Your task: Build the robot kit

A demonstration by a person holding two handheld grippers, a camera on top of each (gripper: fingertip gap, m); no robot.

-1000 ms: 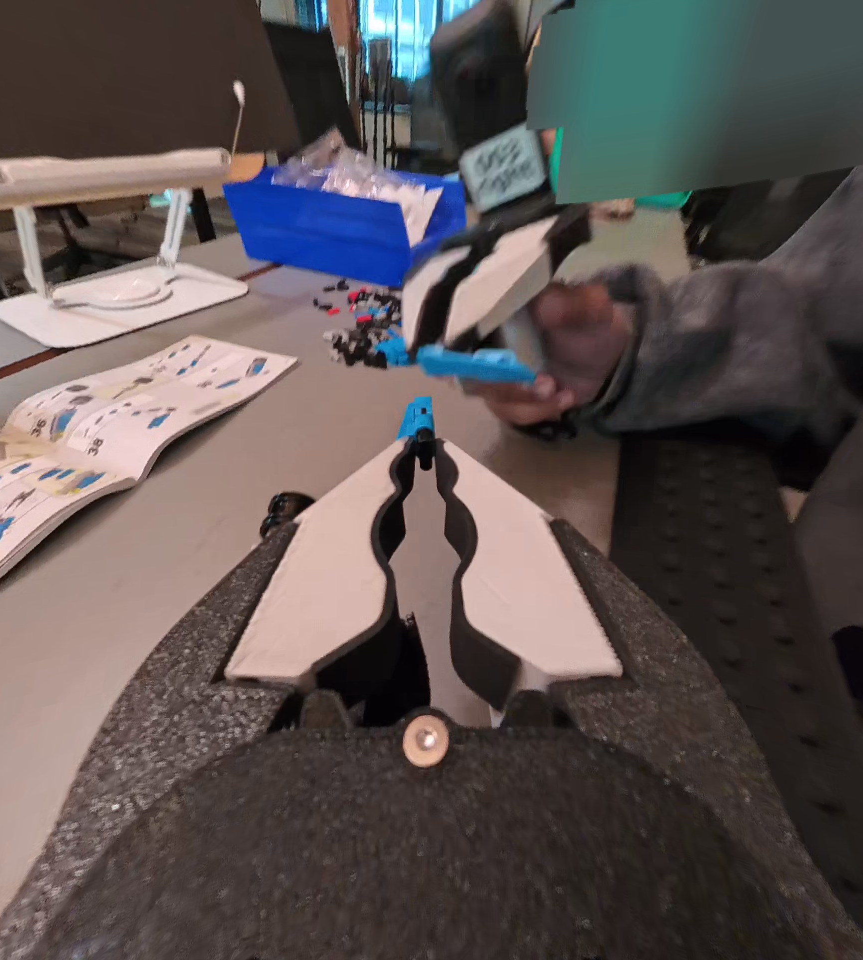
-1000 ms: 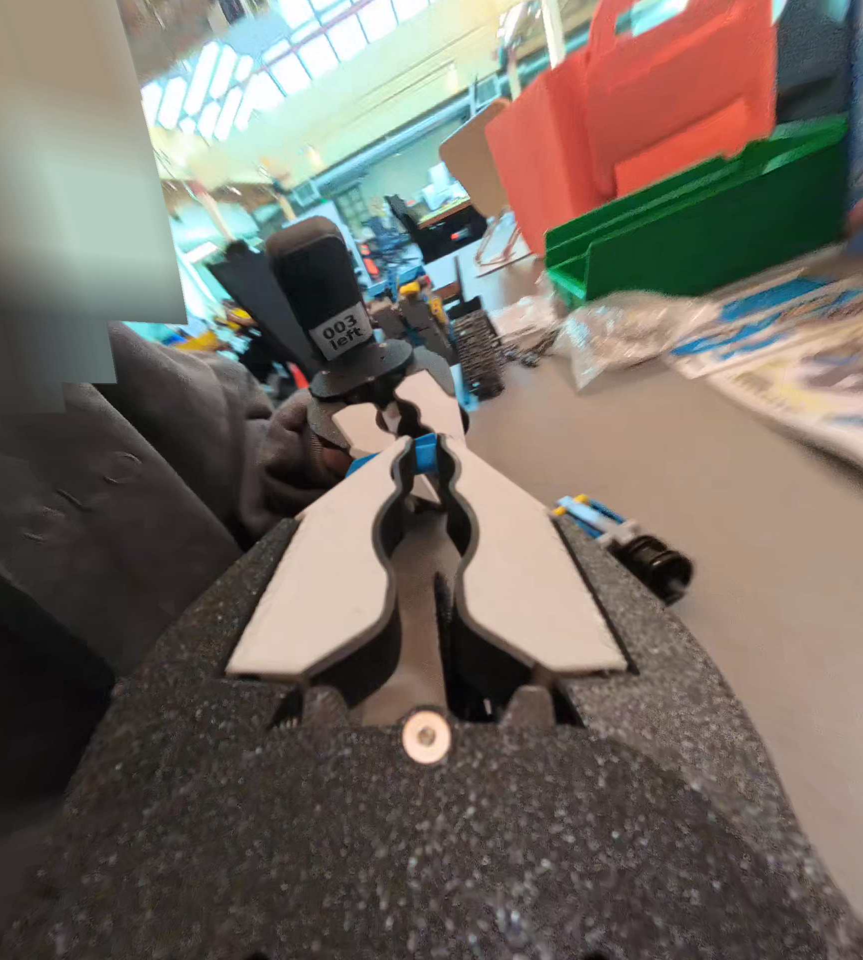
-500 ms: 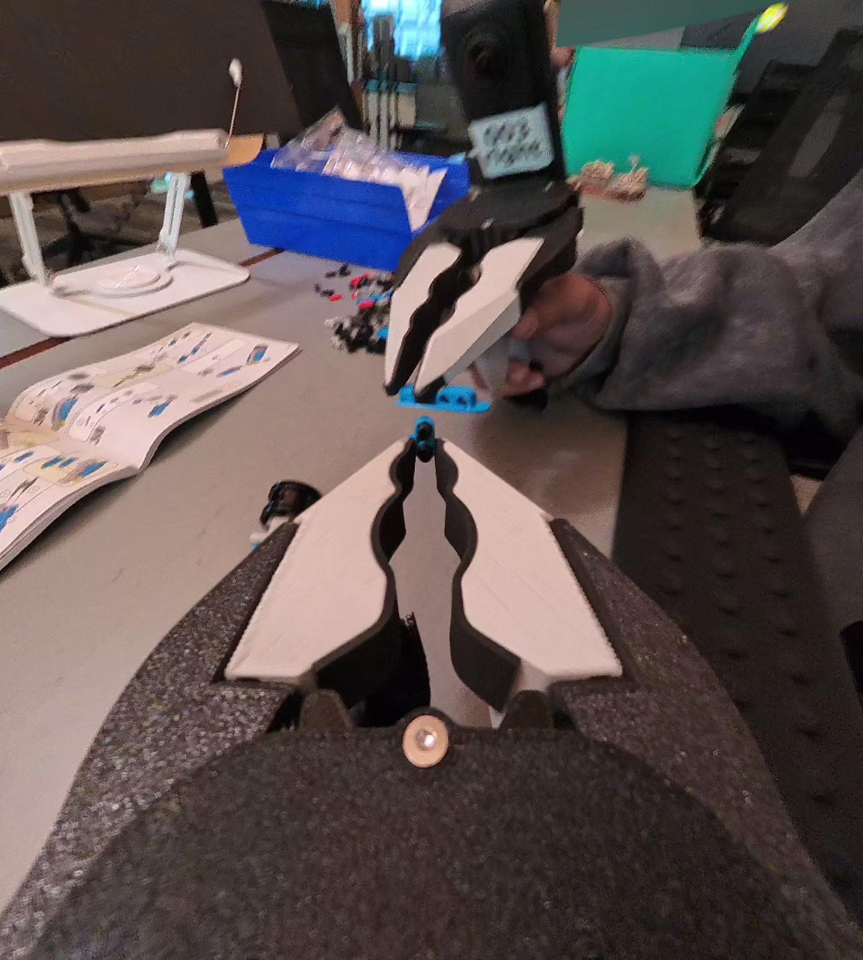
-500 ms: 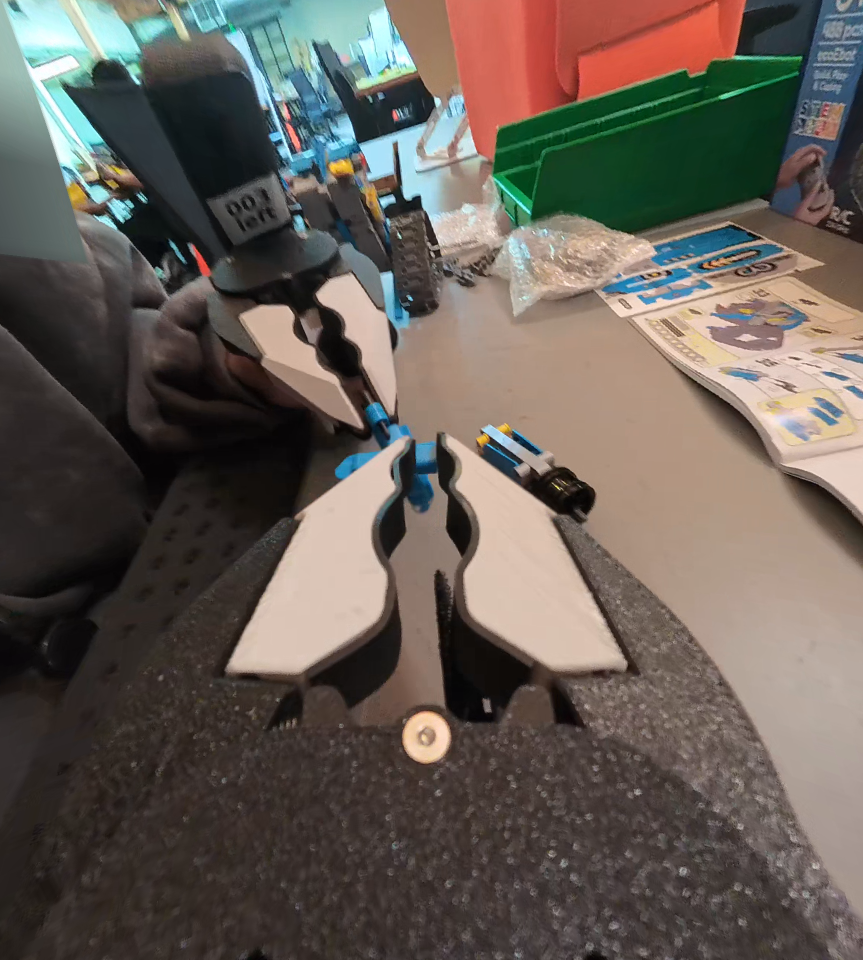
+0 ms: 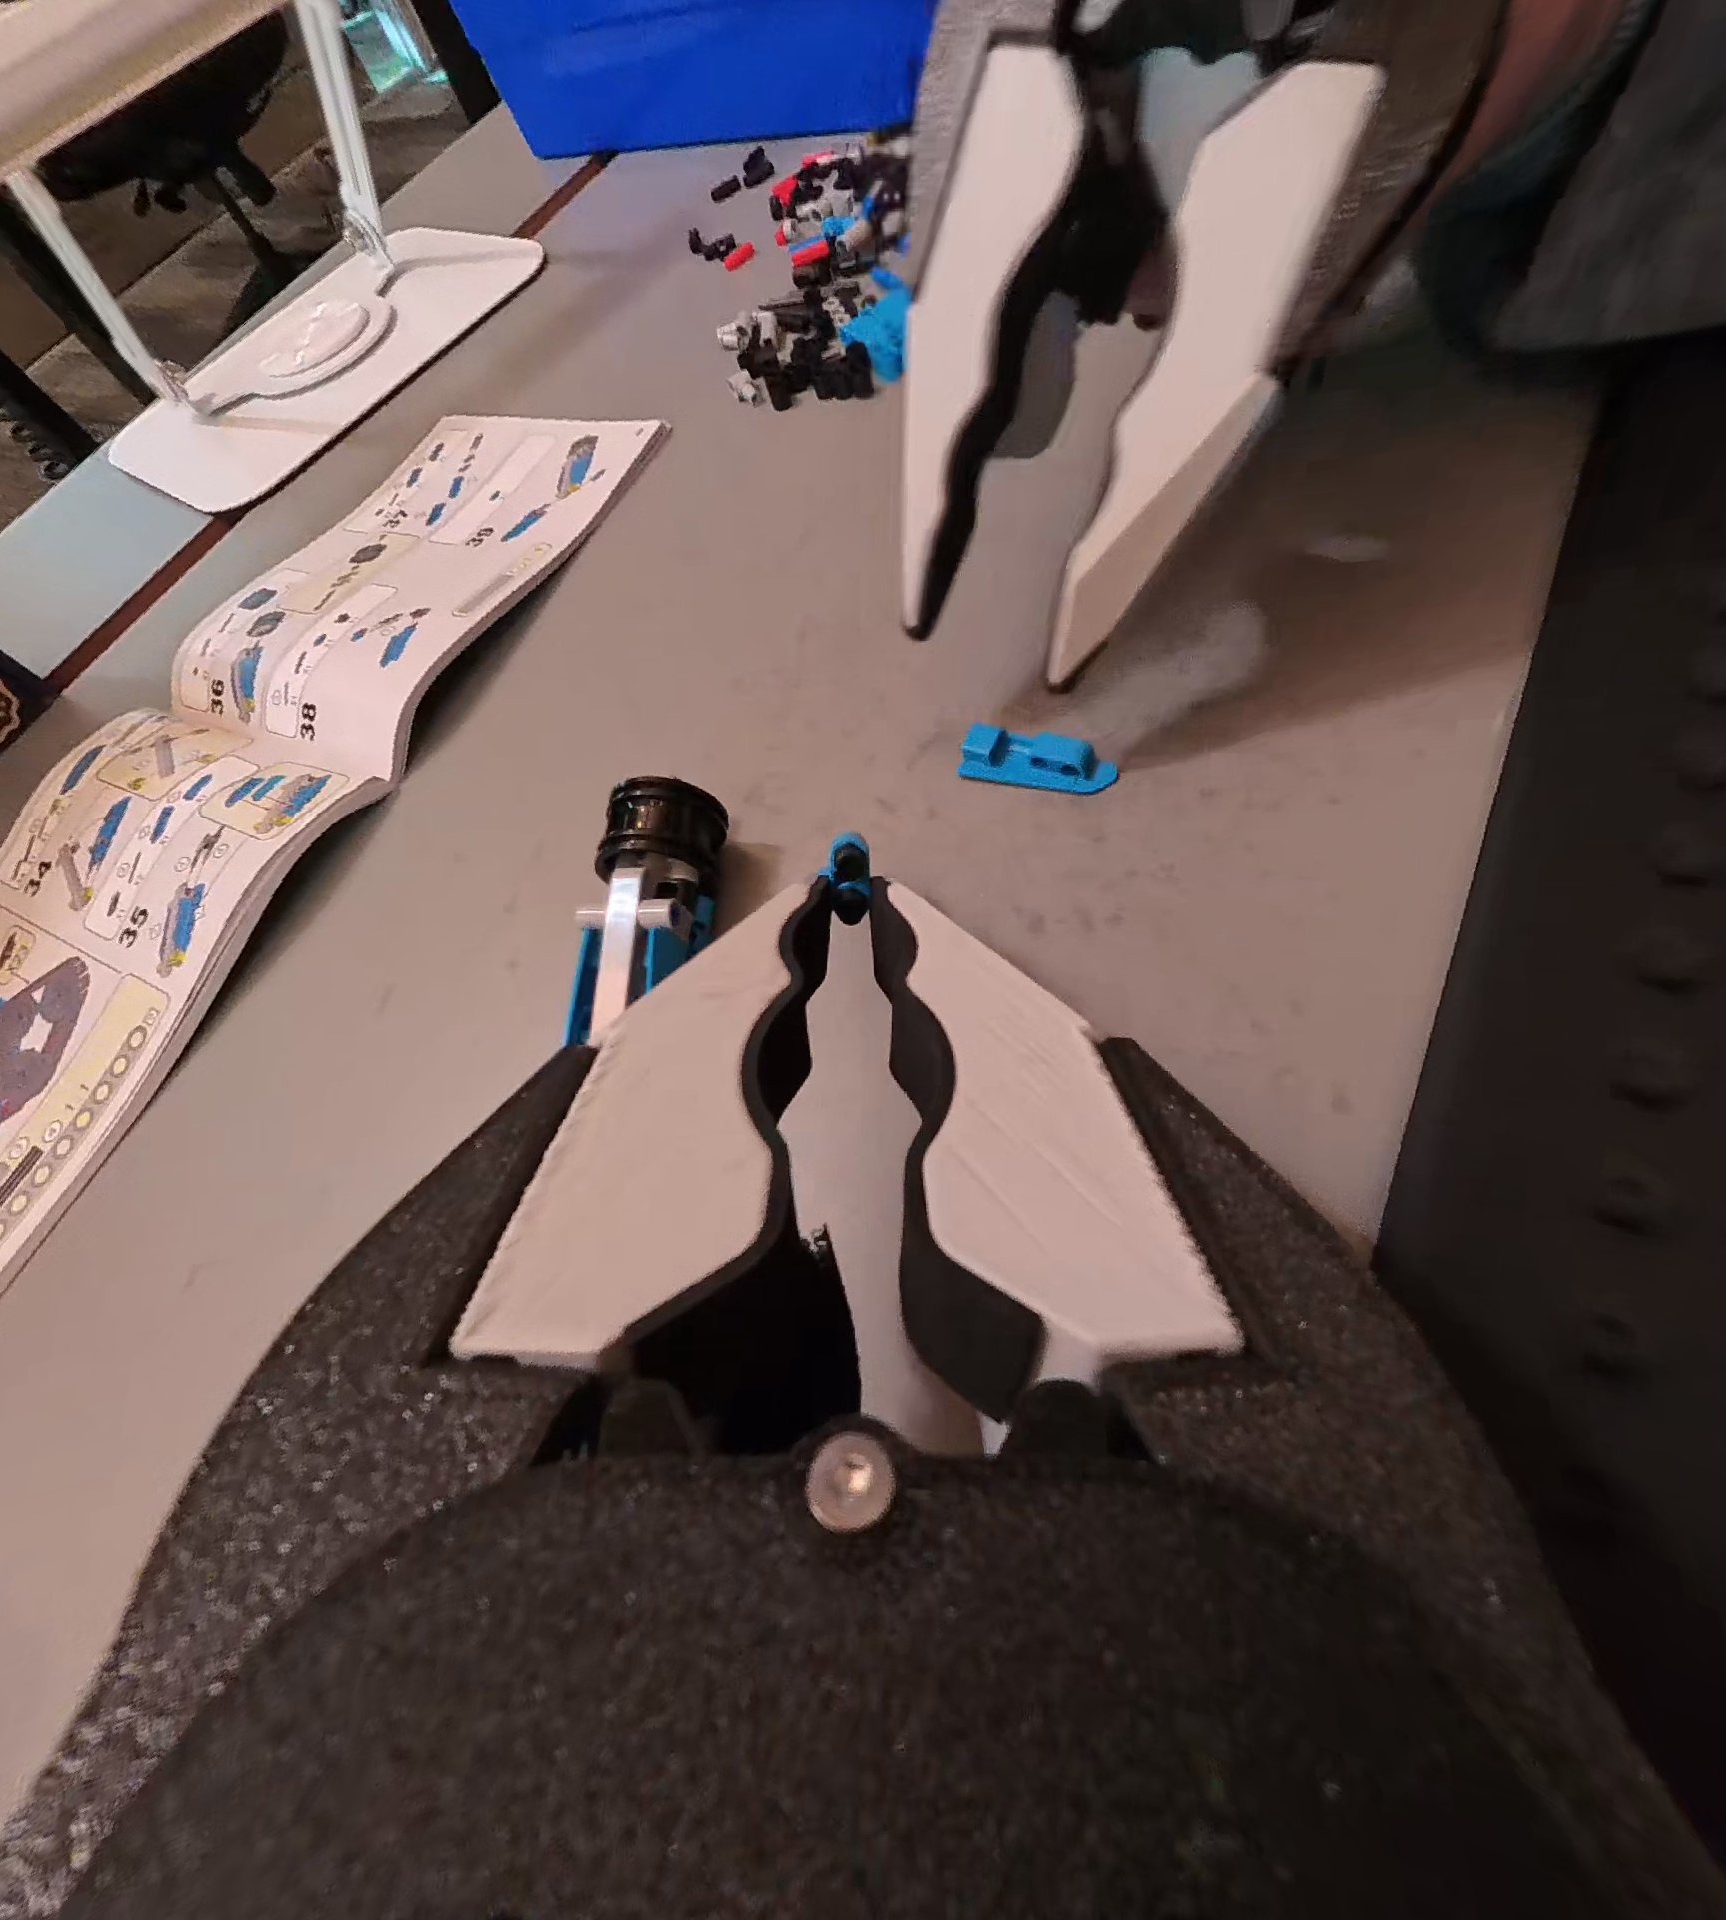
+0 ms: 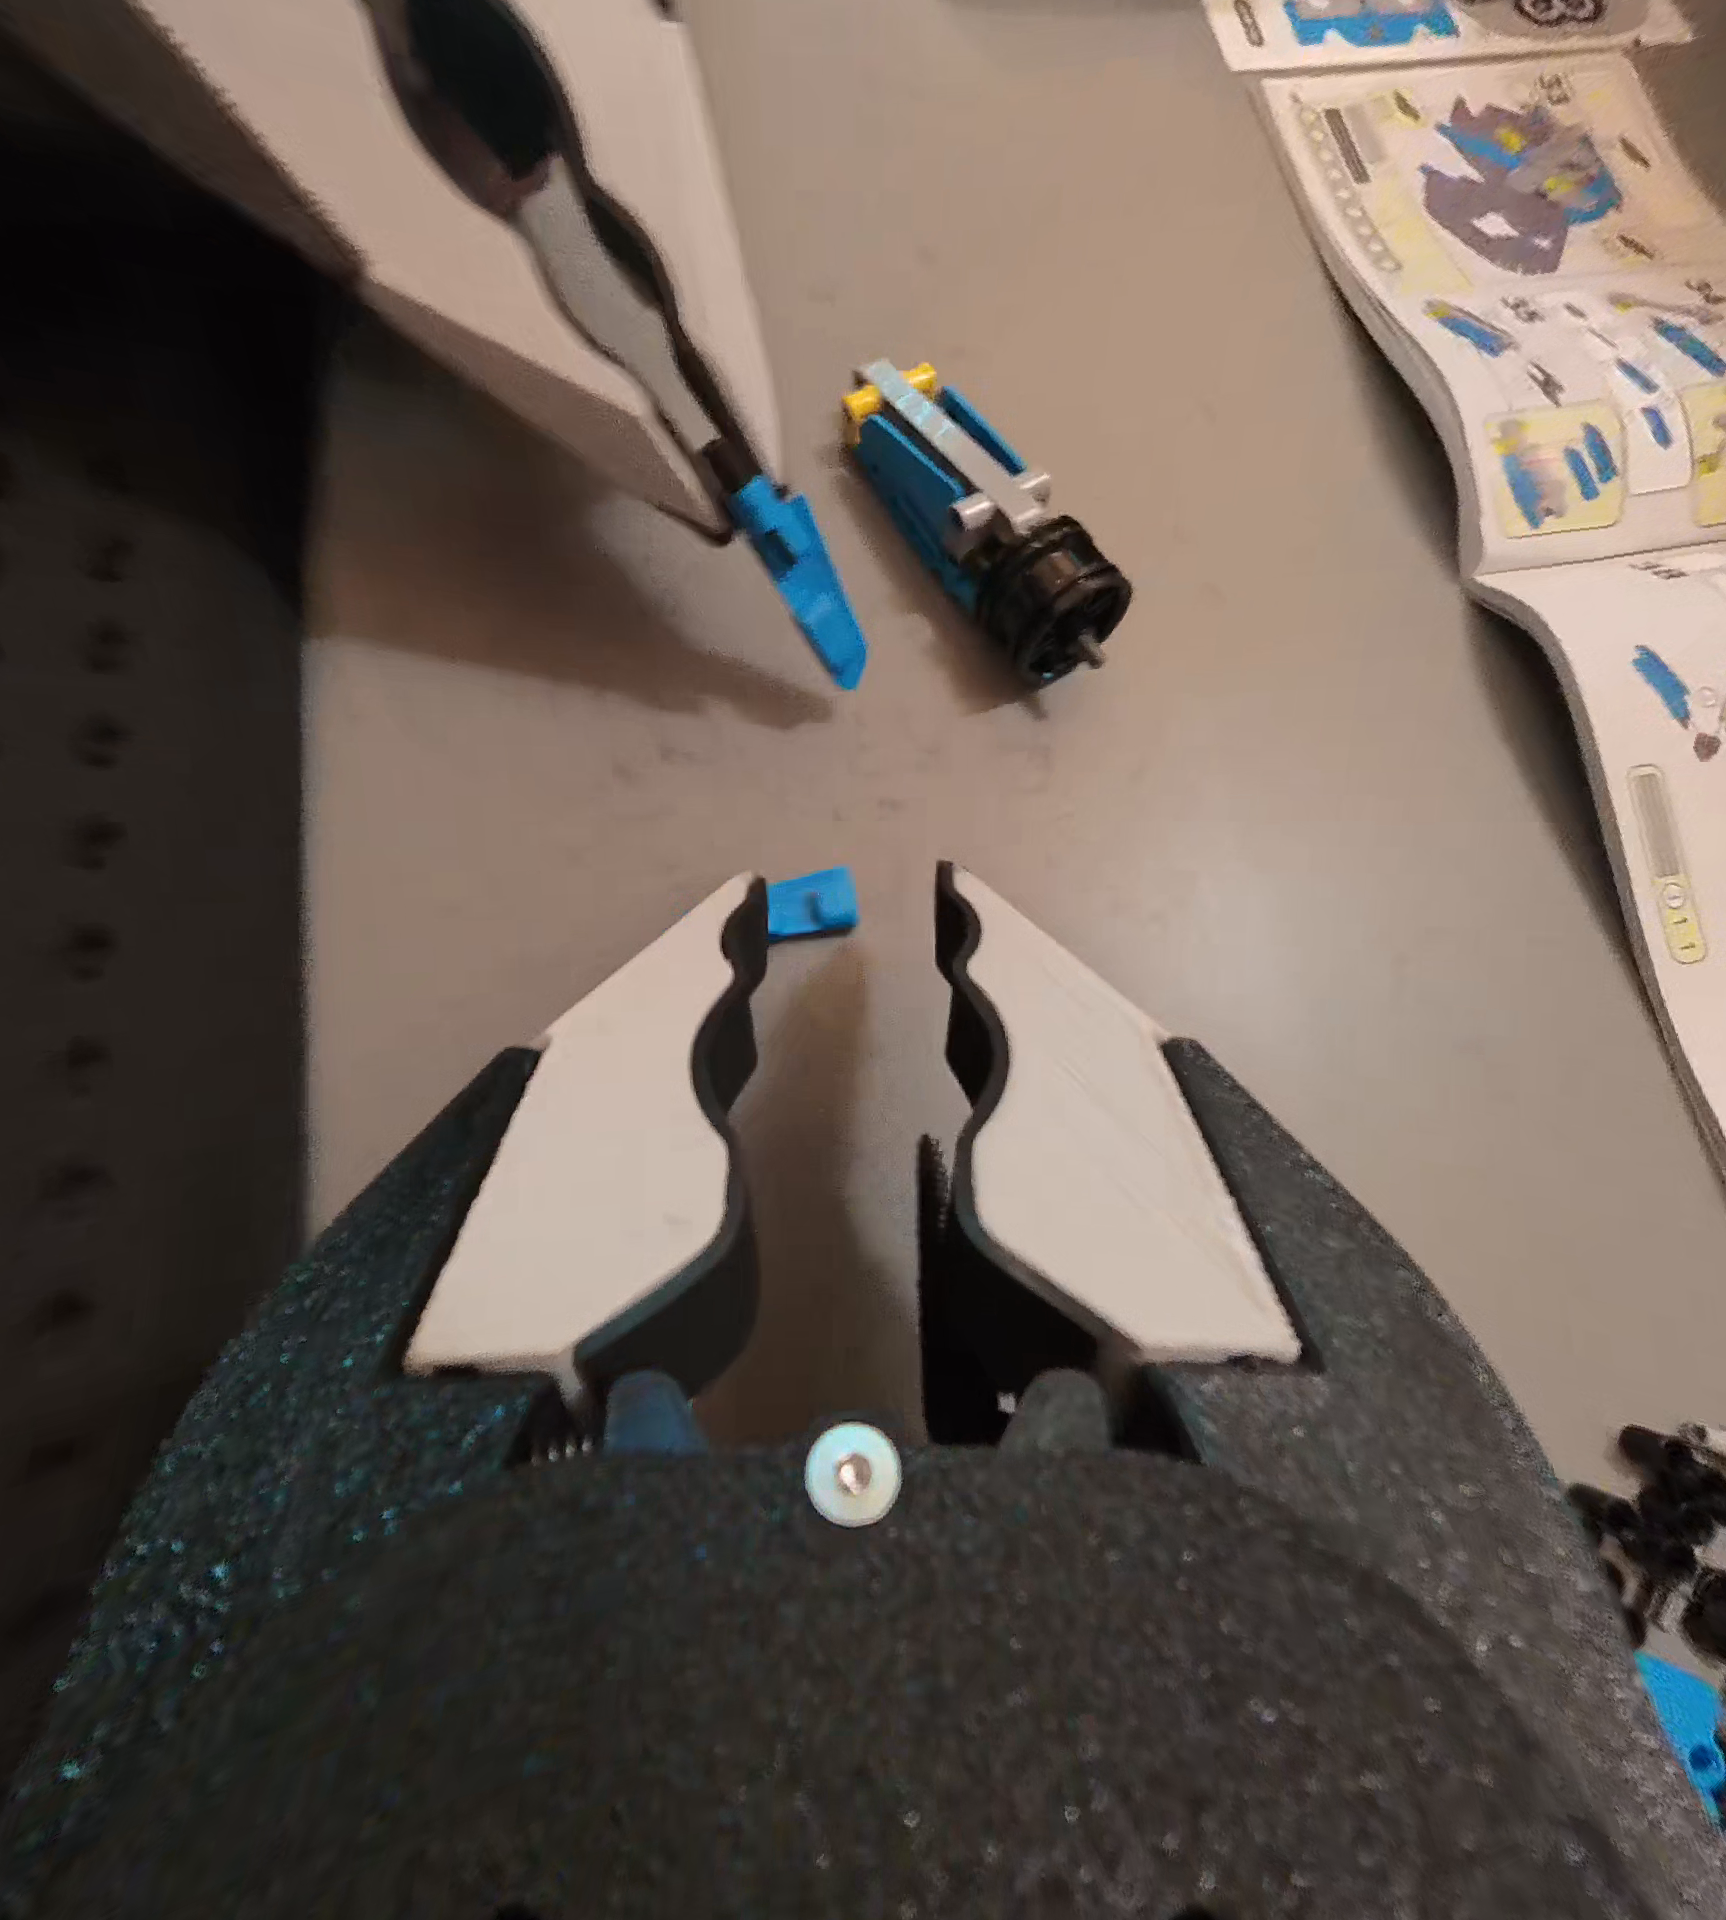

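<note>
My left gripper [image 5: 846,896] is shut on a small blue piece [image 5: 848,868] that sticks out past its tips. In the right wrist view the left gripper [image 6: 734,504] is at the upper left, and its blue piece [image 6: 802,582] shows as a long tapered part. My right gripper [image 6: 846,881] is open just above the table. A flat blue piece [image 6: 812,902] lies on the table by its left fingertip. In the left wrist view this flat blue piece [image 5: 1035,758] lies under the open right gripper [image 5: 989,649]. A small blue and grey assembly with a black wheel hub [image 6: 984,520] lies beside the left gripper.
The assembly also shows in the left wrist view [image 5: 656,873]. An open instruction booklet [image 5: 267,727] [image 6: 1617,520] lies on the grey table. A pile of small parts [image 5: 817,301] [image 6: 1721,1558], a blue bin [image 5: 703,62] and a white lamp base [image 5: 319,353] lie beyond. A black mat [image 5: 1669,935] borders the table. Spacing between my two grippers at the tips: around 7 centimetres.
My right gripper has opened and let go of the flat blue piece, which now lies on the table. Both grippers have tilted down toward the table. The left stays shut on its piece.
</note>
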